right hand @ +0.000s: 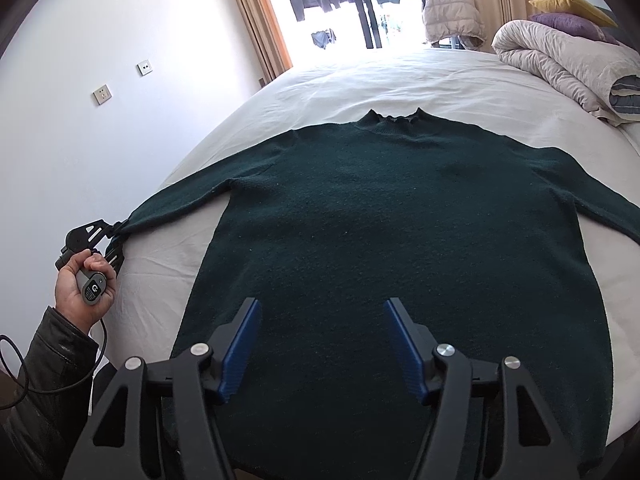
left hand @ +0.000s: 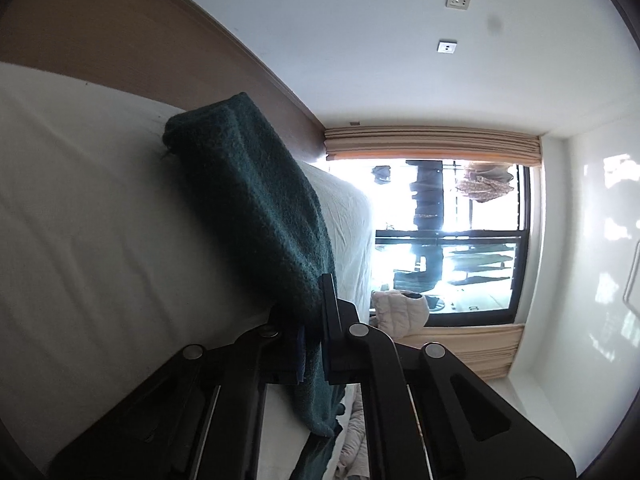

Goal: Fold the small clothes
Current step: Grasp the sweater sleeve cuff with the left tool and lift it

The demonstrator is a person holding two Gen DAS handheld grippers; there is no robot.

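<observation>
A dark green knit sweater (right hand: 384, 232) lies flat on the white bed (right hand: 400, 76), collar at the far end and both sleeves spread out. My left gripper (right hand: 118, 232) is shut on the cuff of the left sleeve (right hand: 176, 200) at the bed's left edge. In the left wrist view, rolled on its side, the gripper (left hand: 312, 320) pinches the sleeve (left hand: 256, 208), which stretches away over the bed. My right gripper (right hand: 320, 320) is open and empty, hovering over the sweater's lower body near the hem.
A rolled quilt (right hand: 568, 64) and purple and yellow pillows (right hand: 572, 12) lie at the bed's far right. A puffy vest (right hand: 448, 12) stands by the window. A white wall with sockets (right hand: 103, 95) runs along the bed's left side.
</observation>
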